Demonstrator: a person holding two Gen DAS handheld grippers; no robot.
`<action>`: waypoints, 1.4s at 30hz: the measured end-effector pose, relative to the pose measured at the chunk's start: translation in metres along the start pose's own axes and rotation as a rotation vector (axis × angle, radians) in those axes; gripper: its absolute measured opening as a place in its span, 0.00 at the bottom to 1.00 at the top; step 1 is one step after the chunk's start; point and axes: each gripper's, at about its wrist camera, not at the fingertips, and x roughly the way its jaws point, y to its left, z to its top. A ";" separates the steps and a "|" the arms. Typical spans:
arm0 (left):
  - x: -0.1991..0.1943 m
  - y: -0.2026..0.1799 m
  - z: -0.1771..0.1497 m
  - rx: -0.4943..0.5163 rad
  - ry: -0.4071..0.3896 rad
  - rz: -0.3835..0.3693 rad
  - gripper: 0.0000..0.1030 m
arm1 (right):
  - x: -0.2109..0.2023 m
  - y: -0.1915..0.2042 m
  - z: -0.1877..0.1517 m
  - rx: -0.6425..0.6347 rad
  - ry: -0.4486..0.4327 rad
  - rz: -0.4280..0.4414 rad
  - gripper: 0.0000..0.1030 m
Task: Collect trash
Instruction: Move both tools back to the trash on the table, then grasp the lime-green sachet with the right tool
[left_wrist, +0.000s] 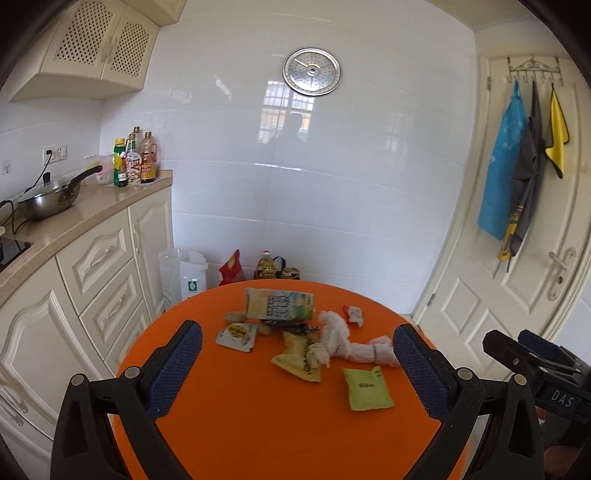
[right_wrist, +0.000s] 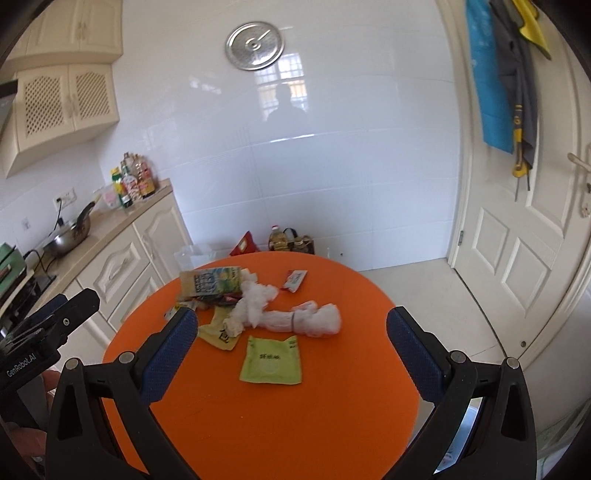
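Both claws hang wide apart and empty above the near edge of the round orange desk (left_wrist: 258, 424): the left claw (left_wrist: 297, 363) fills the bottom of its own view, and the right claw (right_wrist: 288, 356) does the same in the right wrist view.

The trash sits in a loose cluster around the middle of each frame, on the far half of the desk. Counted: one flattened drink carton (left_wrist: 279, 303) at the back; one small red-and-white sachet (left_wrist: 354, 315) to its right, apart from the rest; one silver-and-yellow packet (left_wrist: 237, 335) at the left; one yellow wrapper (left_wrist: 295, 356) in the centre with a crumpled tissue ball (left_wrist: 317, 352) on it; one long twisted white tissue (left_wrist: 351, 341) touching that ball; and one green sachet (right_wrist: 270, 361) nearest the claws, lying alone. Some dark scraps under the carton are too small to identify.
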 end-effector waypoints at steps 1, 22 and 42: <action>0.002 -0.001 0.000 0.001 0.001 0.005 0.99 | 0.002 0.004 -0.001 -0.007 0.006 0.000 1.00; 0.155 0.004 0.024 0.025 0.216 0.068 0.99 | 0.167 0.031 -0.069 -0.050 0.352 -0.013 1.00; 0.355 -0.043 0.057 0.123 0.345 0.032 0.99 | 0.192 -0.007 -0.071 -0.078 0.362 0.036 0.18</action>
